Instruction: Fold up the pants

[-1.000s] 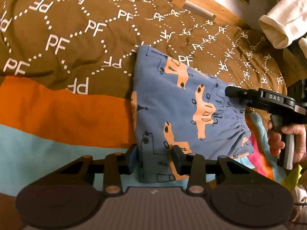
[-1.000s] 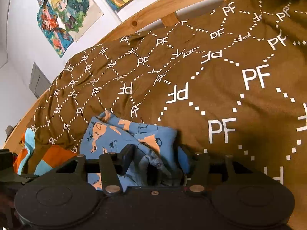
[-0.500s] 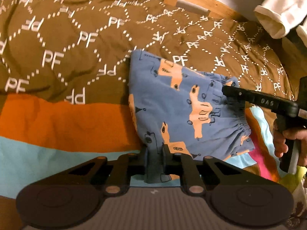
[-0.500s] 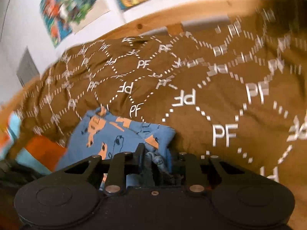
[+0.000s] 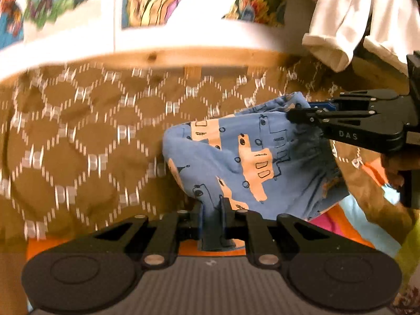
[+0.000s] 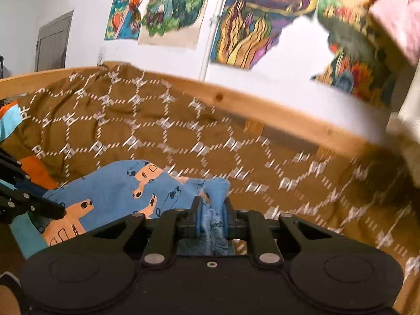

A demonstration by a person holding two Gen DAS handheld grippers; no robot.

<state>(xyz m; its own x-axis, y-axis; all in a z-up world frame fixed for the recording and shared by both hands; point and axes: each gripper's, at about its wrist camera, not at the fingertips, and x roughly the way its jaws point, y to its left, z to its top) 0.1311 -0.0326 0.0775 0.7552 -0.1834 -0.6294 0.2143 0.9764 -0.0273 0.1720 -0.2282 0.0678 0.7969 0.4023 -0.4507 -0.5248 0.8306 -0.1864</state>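
Observation:
The blue pants (image 5: pixel 249 157) with orange vehicle prints hang lifted above the brown blanket (image 5: pixel 92 144), stretched between both grippers. At the bottom of the left wrist view, my left gripper (image 5: pixel 212 204) is shut on one corner of the folded cloth. My right gripper (image 5: pixel 296 114) comes in from the right and pinches the gathered waistband end. In the right wrist view the right gripper (image 6: pixel 212 204) has its jaws closing on a bunched blue fold, which the pads press. The pants (image 6: pixel 118 186) run left from there to the left gripper (image 6: pixel 52 210).
A wooden bed rail (image 5: pixel 183 57) borders the blanket at the back, below a white wall with colourful posters (image 6: pixel 162 8). A white garment (image 5: pixel 341 26) hangs at the upper right. Orange, teal and pink bedding (image 5: pixel 341 225) lies under the pants.
Both grippers closed on the pants and rose, lifting the cloth off the blanket. Both views tilted upward, bringing the bed rail, wall and posters into sight.

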